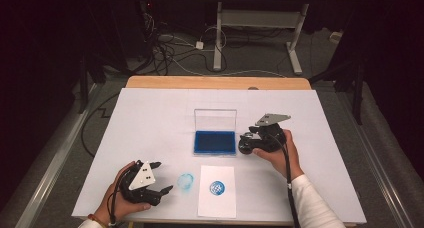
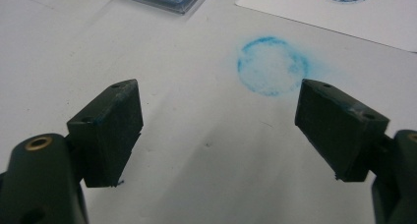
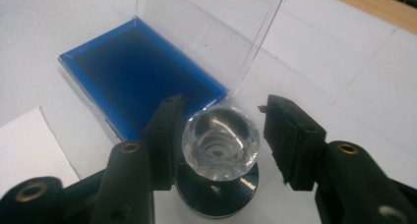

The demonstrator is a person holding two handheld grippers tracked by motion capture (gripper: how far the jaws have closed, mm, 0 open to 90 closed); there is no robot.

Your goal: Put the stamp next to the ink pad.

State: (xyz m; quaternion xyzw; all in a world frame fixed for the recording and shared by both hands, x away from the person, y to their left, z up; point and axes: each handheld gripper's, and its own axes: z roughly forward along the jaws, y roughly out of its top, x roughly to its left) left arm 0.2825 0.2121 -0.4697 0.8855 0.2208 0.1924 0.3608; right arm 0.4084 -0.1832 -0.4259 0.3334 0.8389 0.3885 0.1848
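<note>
Beside the open blue ink pad (image 3: pixel 142 81), its clear lid up, my right gripper (image 3: pixel 221 135) stands parted w/ the clear faceted-knob stamp (image 3: pixel 220 138) between; left gripper (image 2: pixel 219 130) wide open, nearer me.

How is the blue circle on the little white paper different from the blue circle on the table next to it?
The circle on the paper is dark blue and sharp, with a pattern inside. The circle on the table cover is pale, smudgy and nearly blank in the middle. The first sits on the small sheet; the second lies to its left, nearer the left gripper. Both are round, blue and about the same size.
</note>
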